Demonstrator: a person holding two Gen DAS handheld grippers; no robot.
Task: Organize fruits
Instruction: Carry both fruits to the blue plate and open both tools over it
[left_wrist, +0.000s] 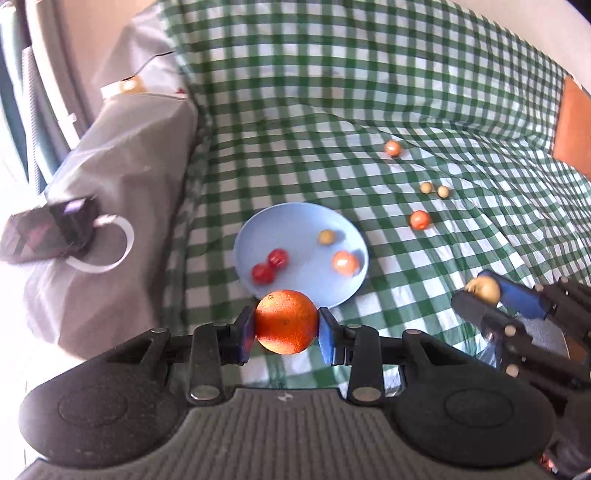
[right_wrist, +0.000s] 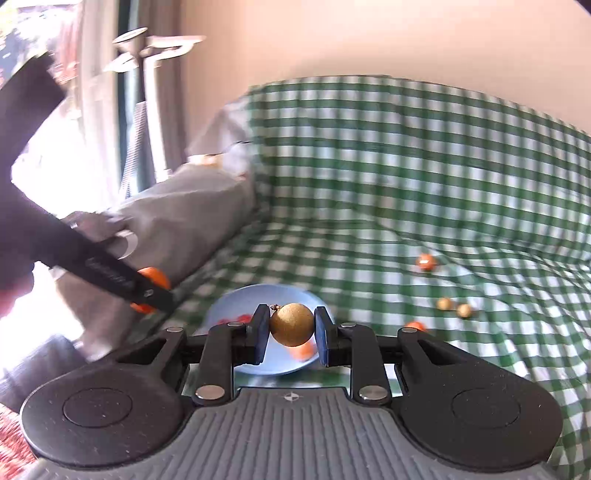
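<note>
green checked cloth (left_wrist: 369, 92) spread wide and rumpled over a soft surface, a grey cushion (left_wrist: 122, 177) off to its left, and sitting on the cloth the blue plate (left_wrist: 258, 229), already holding two red fruits, a small tan one and a pale orange one. the biggest fruit in play is the orange (left_wrist: 286, 321), clamped across its widest part in the left gripper (left_wrist: 286, 325) just short of the plate's near rim; it looks firm and fairly heavy for its size, with a pebbly skin that should give the pads some bite, so a hold across the middle seems right. smaller, the tan round fruit (right_wrist: 291, 325), likely a longan, sits pinched between the pads of the right gripper (right_wrist: 291, 328) over the plate; it looks light, with a thin brittle-looking shell, so my guess is a gentle squeeze at the equator and a low drop. smallest bits: two loose tan fruits (left_wrist: 434, 189) lie side by side on the cloth, with two small orange ones near them, all apt to roll on that uneven fabric.
</note>
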